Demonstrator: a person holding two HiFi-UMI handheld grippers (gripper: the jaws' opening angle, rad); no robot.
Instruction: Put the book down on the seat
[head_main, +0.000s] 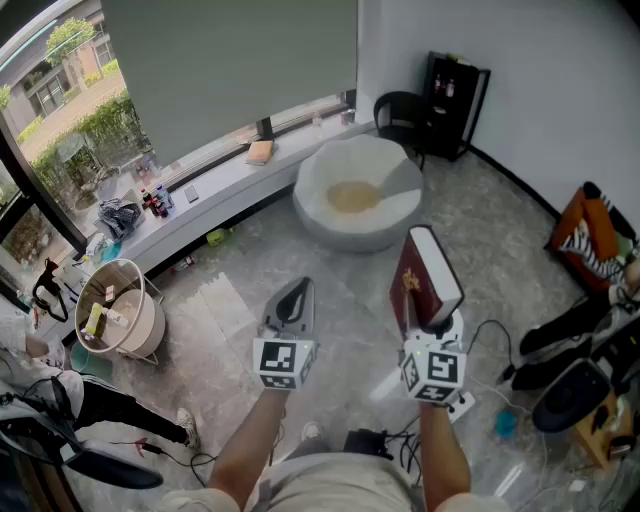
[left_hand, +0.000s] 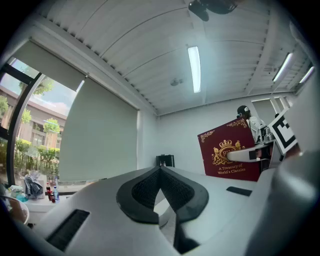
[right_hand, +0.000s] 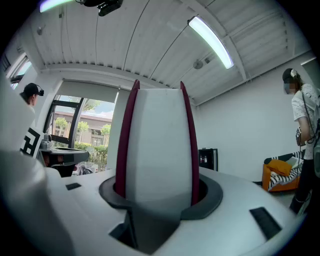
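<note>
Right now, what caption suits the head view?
Right gripper holds a dark red hardcover book, not yet at the round white seat.

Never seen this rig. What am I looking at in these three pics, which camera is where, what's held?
No robot: a person holds a two-jaw gripper in each hand. The head view looks down from a camera on the person's head; each gripper view comes from a camera riding on that gripper, looking along its jaws. The right gripper is clamped on a dark red book, held upright. The left gripper is shut and empty. Ahead on the floor sits a round white seat with a yellowish patch in its hollow; the book is not on it yet.
</note>
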